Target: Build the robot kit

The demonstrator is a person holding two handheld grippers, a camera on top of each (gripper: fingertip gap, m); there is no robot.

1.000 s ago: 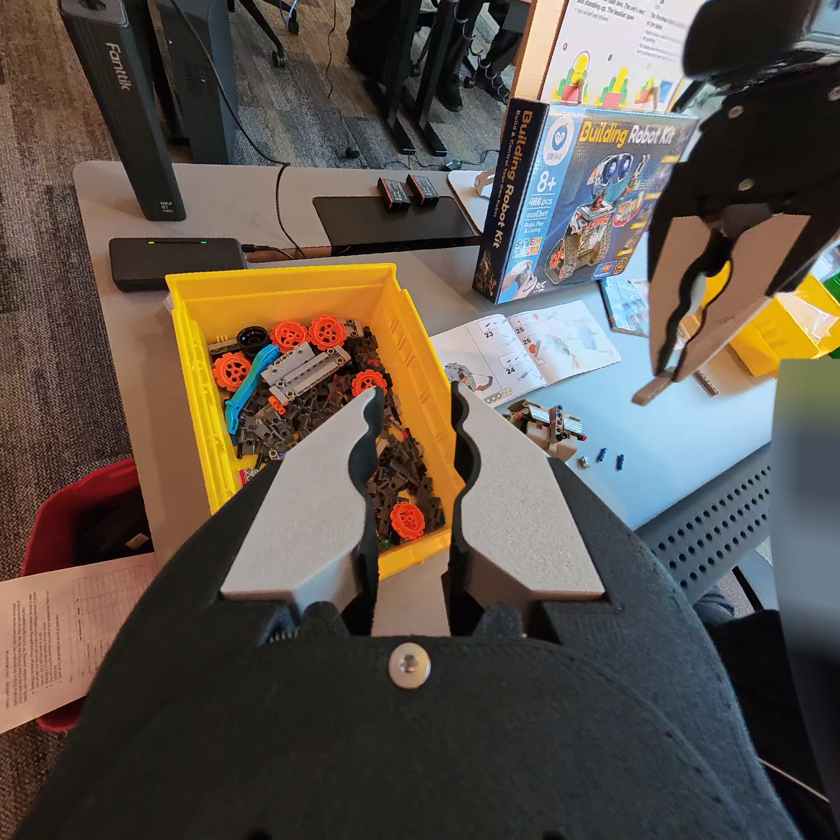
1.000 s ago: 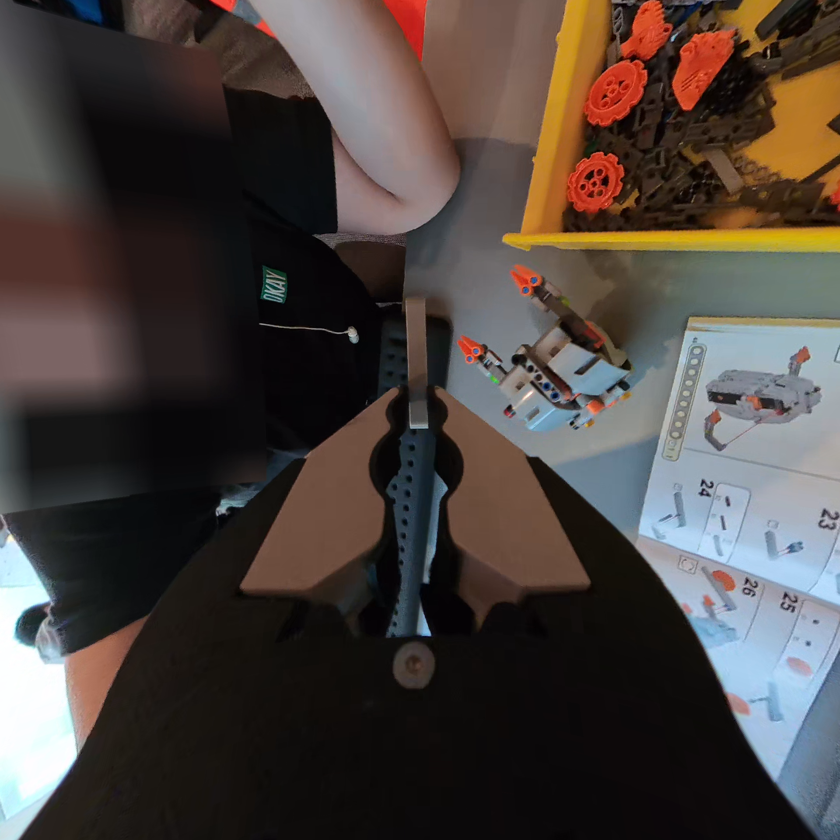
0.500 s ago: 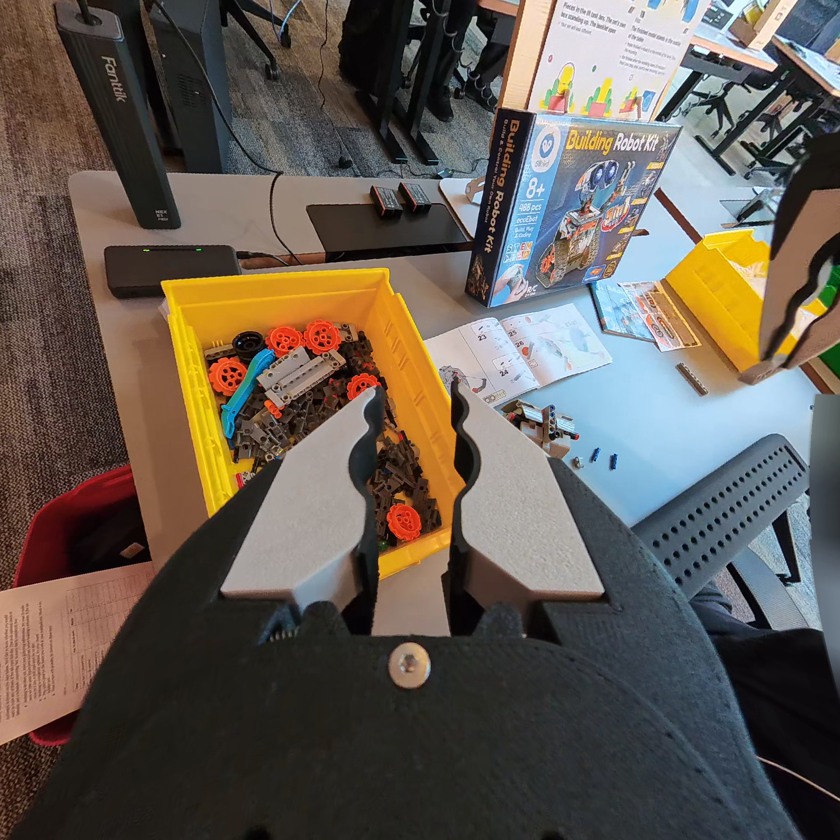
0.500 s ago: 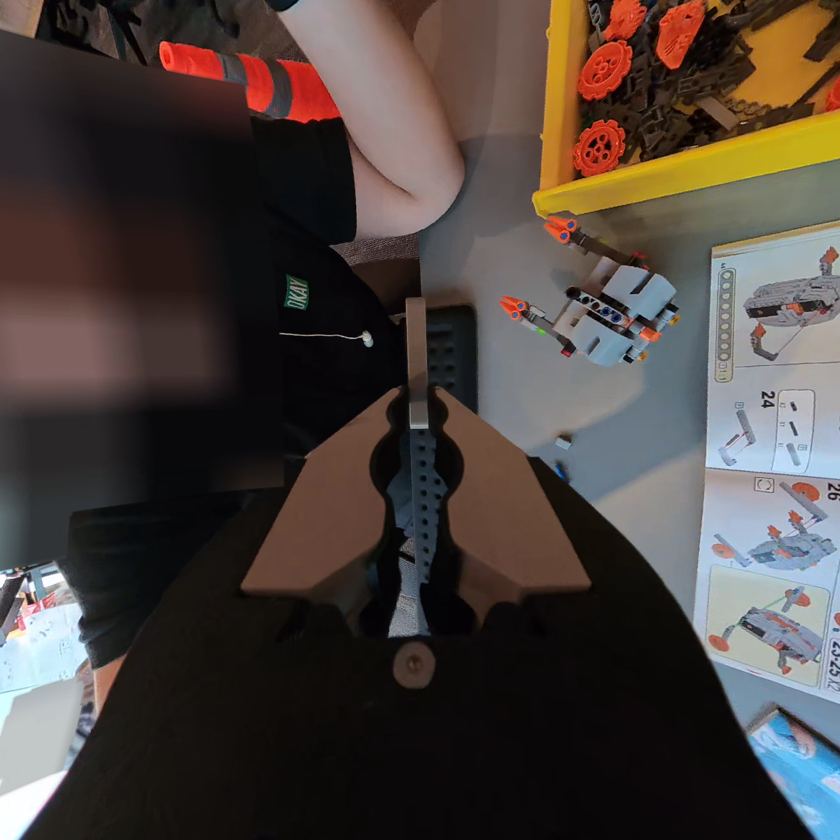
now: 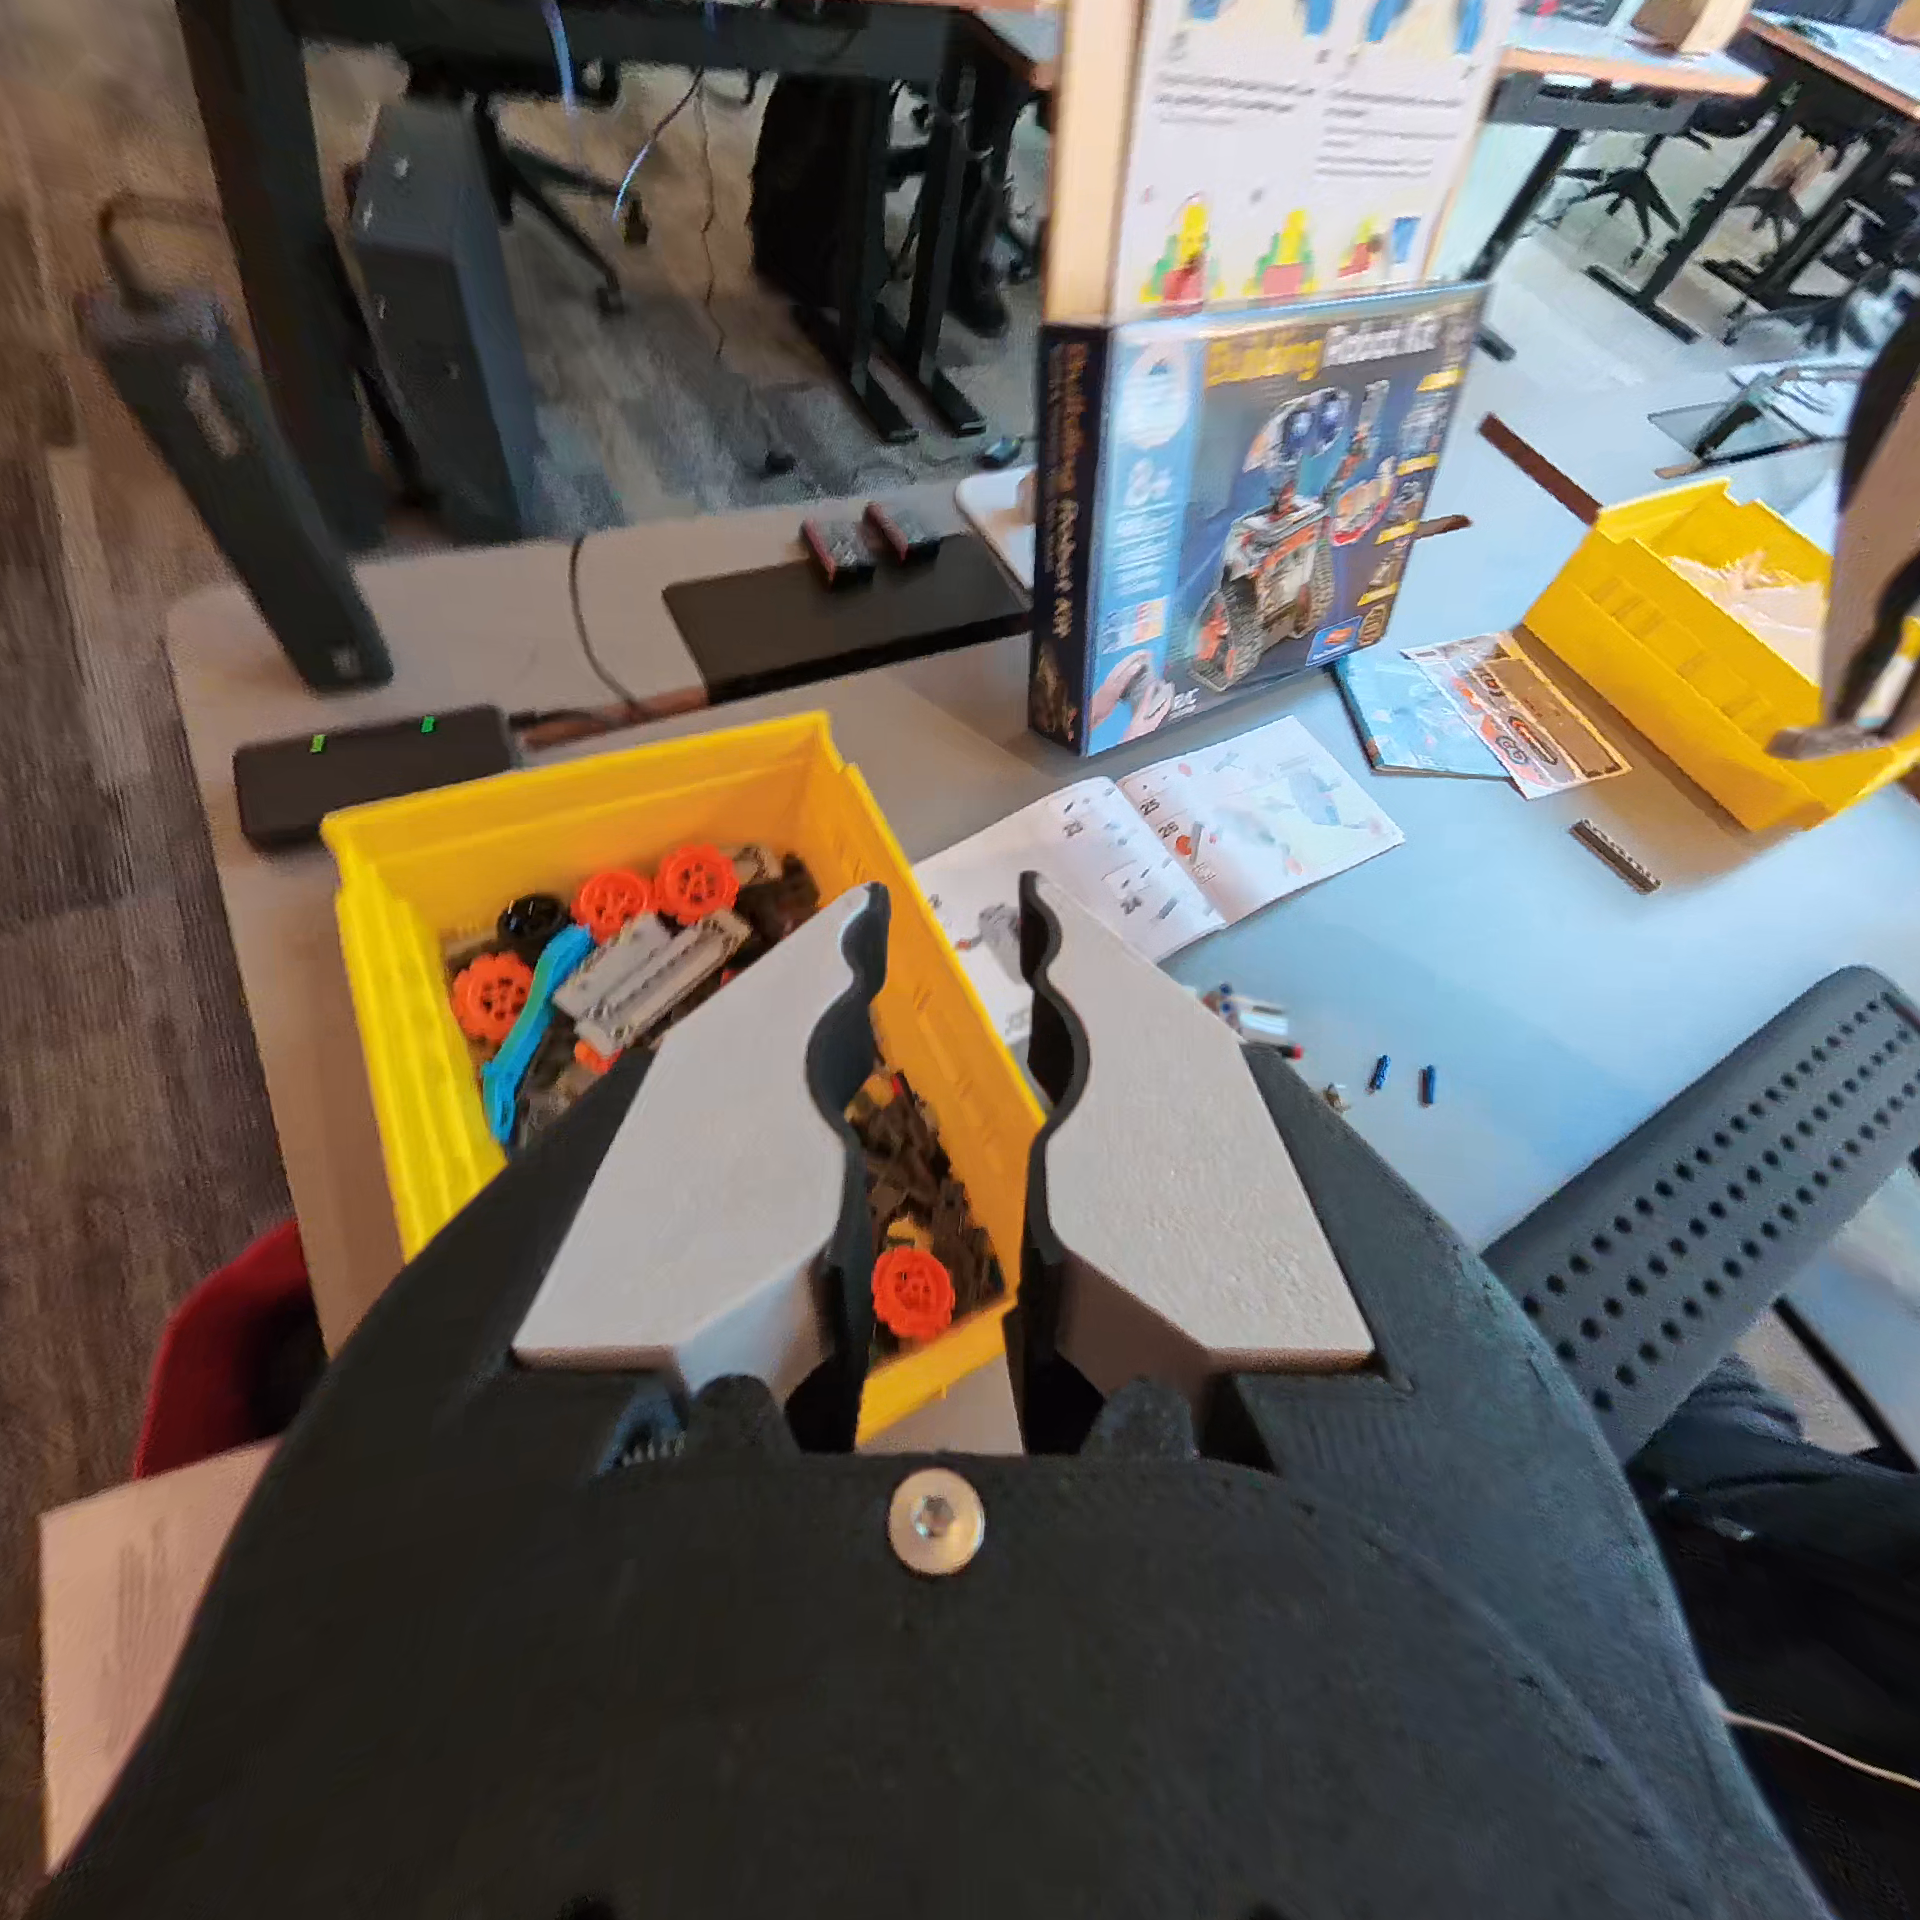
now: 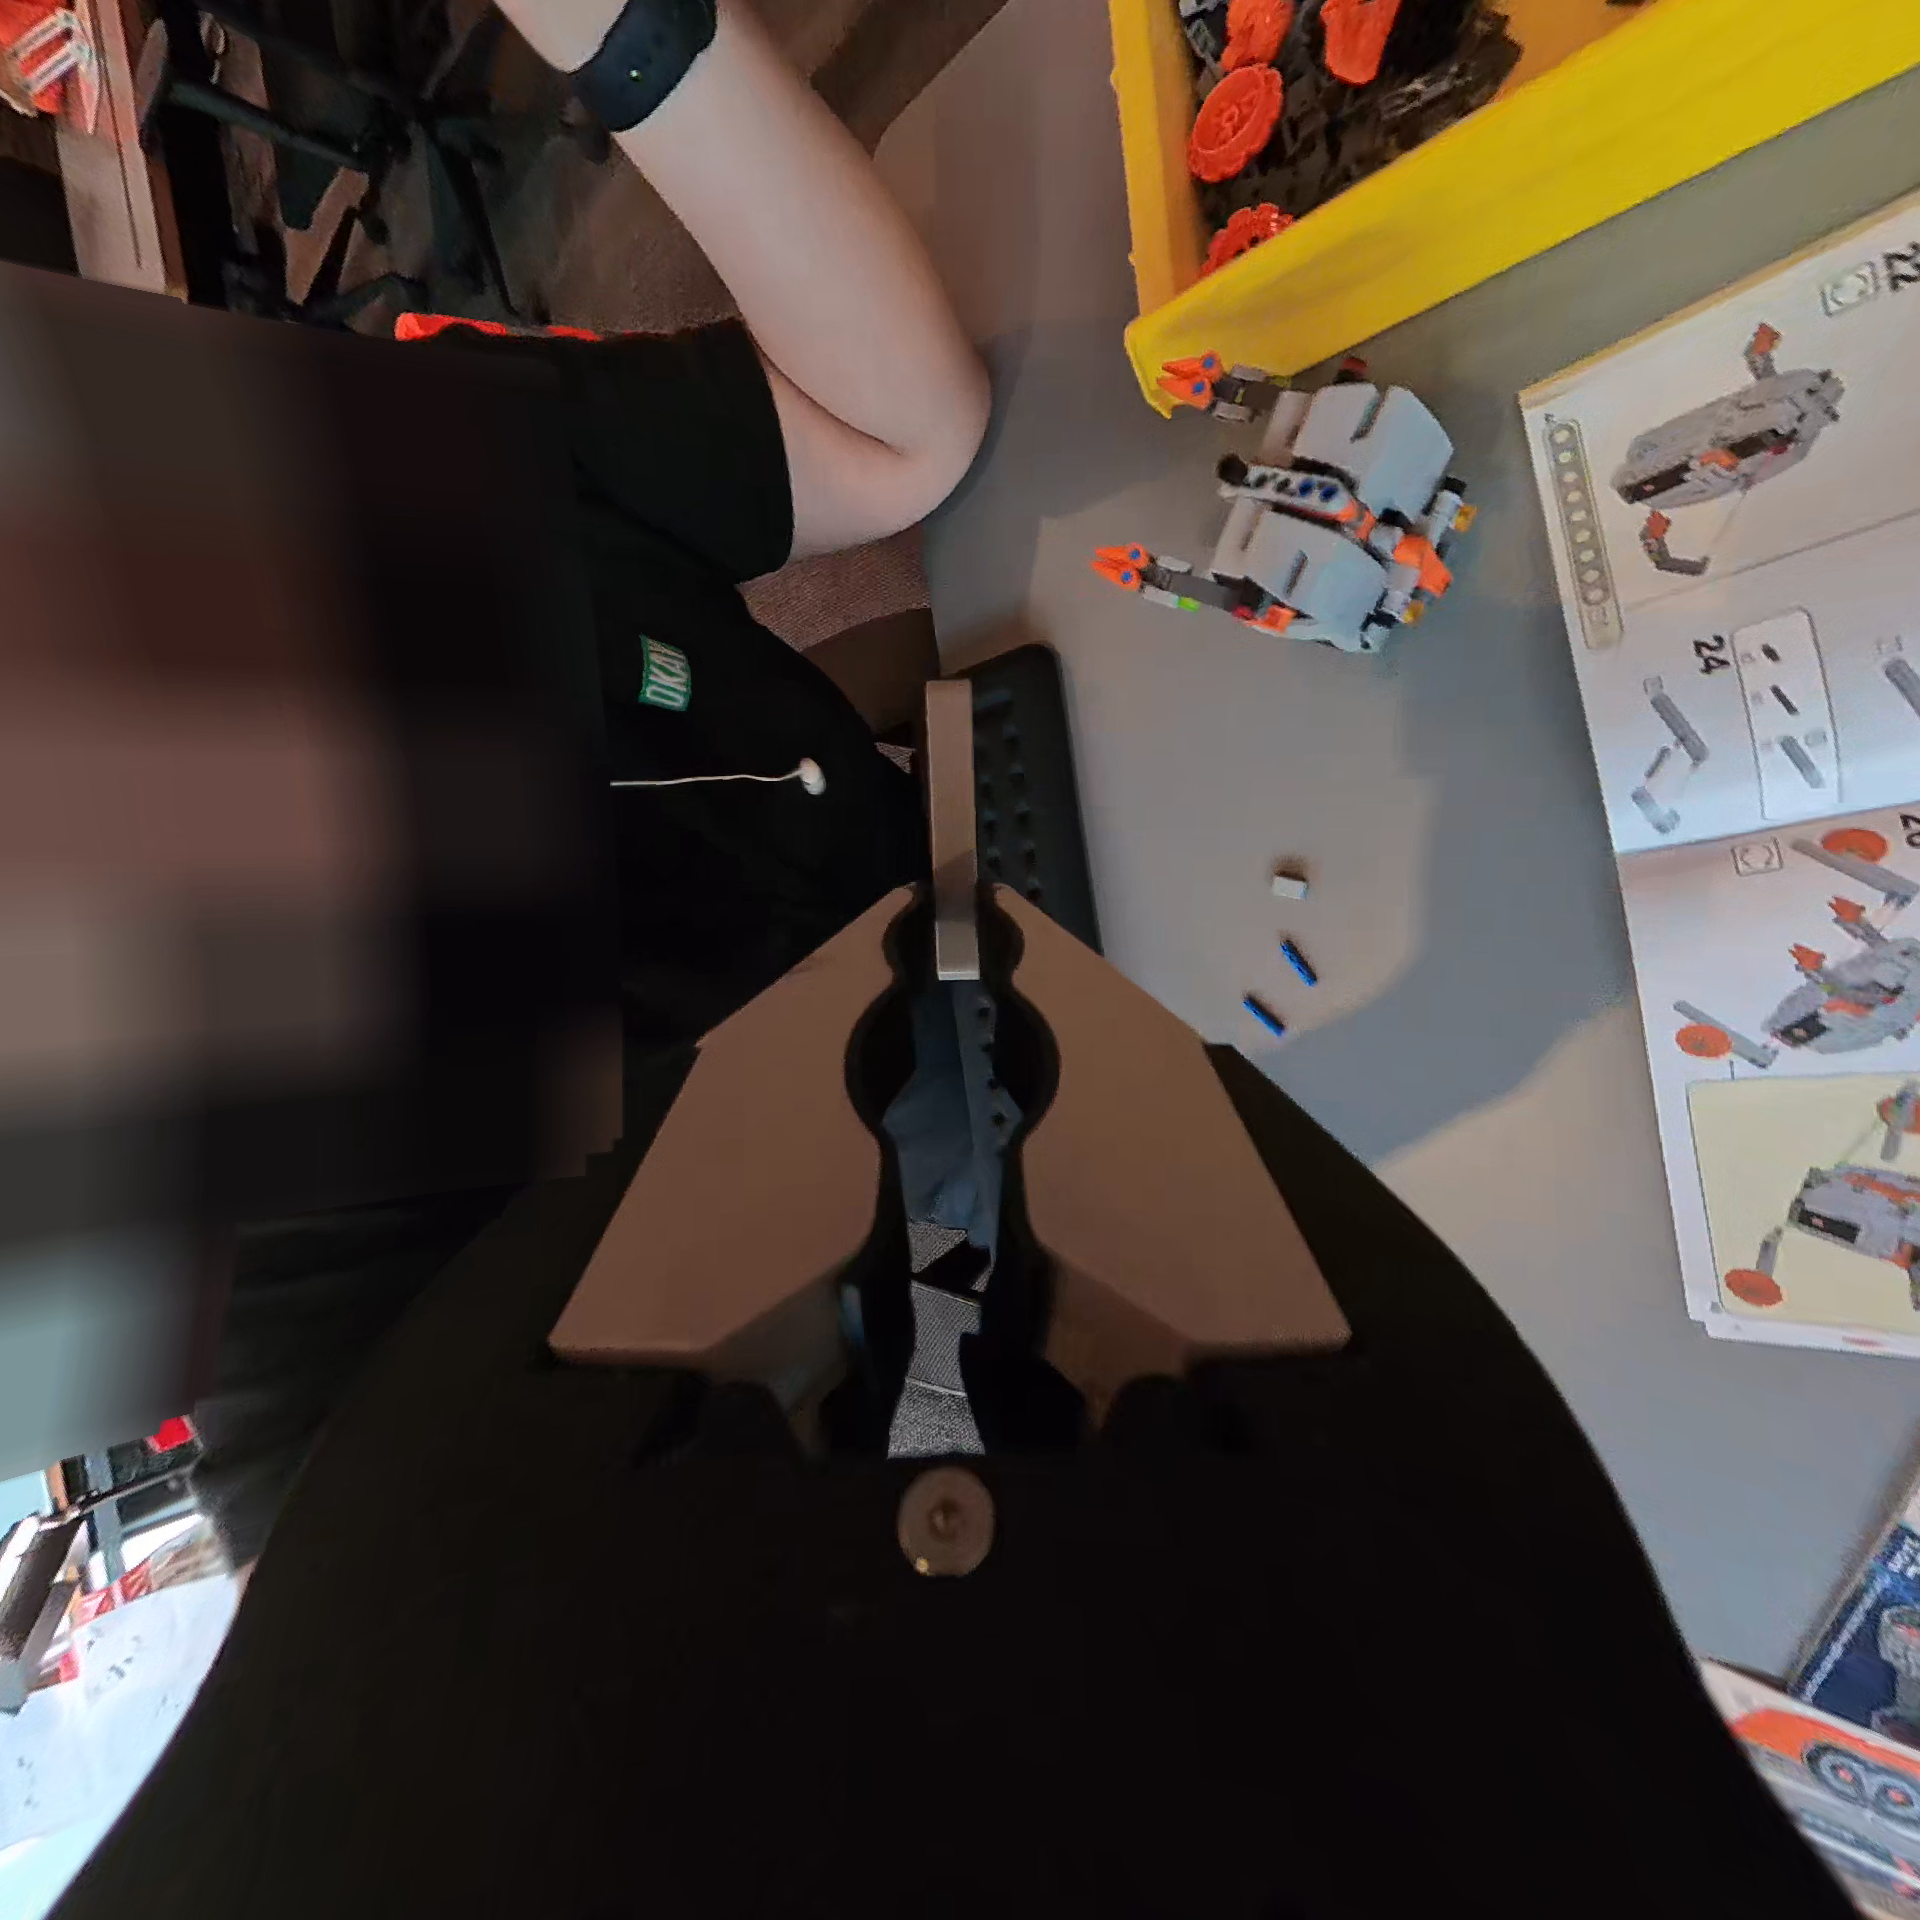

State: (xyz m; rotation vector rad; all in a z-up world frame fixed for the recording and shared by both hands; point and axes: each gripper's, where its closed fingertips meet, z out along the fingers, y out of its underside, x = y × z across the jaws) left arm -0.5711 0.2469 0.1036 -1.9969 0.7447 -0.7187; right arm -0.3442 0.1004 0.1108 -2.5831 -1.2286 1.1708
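Note:
My left gripper (image 5: pixel 956 902) is open and empty, held above the near right corner of a yellow bin (image 5: pixel 582 792) of orange wheels and dark parts. My right gripper (image 6: pixel 951 906) is shut on a thin grey beam (image 6: pixel 950 821) that sticks out past its tips, over the table's edge. It also shows at the far right of the left wrist view (image 5: pixel 1860 717). A small grey and orange model (image 6: pixel 1335 520) lies on the table beside the bin (image 6: pixel 1475 187), apart from both grippers. The left gripper's right finger partly hides the model (image 5: pixel 1252 1016).
An open instruction booklet (image 5: pixel 1195 831) (image 6: pixel 1766 727), a kit box (image 5: pixel 1247 520), a second yellow bin (image 5: pixel 1683 644) and a loose grey beam (image 5: pixel 1616 855) lie on the table. Two blue pins (image 6: pixel 1280 987) and a tiny grey piece (image 6: pixel 1289 884) lie near a chair back (image 5: pixel 1714 1164). A person's arm (image 6: pixel 831 312) is at the table's edge. My hands' fingertips stand some 25 cm from each other. Measured from the fingertips, the tiny grey piece (image 6: pixel 1289 884) is 25 cm or so from the right gripper and 40 cm from the left.
My right gripper, still shut on the beam, has drawn back from the model and swung off to the right. My left gripper stays open and has shifted slightly right over the bin.

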